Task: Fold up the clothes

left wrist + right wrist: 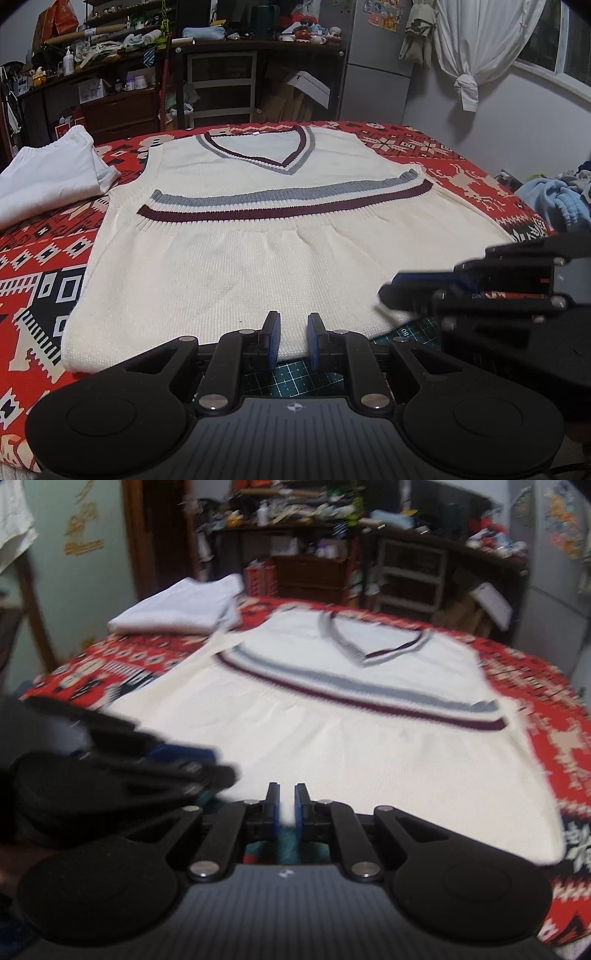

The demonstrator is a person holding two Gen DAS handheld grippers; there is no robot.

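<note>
The left gripper (291,334) is hovering at the near edge of the cream knit vest (258,258), its blue pads standing a little apart with nothing between them. The right gripper (285,806) is waiting just beside it at the same edge, also slightly spread and pinching nothing (its view is blurred). The vest is lying on the red patterned cloth (44,258) that is covering the surface, V-neck far. The striped hem is lying across the chest, so the lower part seems doubled up already; the near edge would then be a fold, not the hem. In my judgement, any grip here should be taking both layers, well apart along the edge, and lifting evenly, because the soft ribbed knit is stretching and sagging easily. A white folded garment (48,177) is resting beyond, at the left.
</note>
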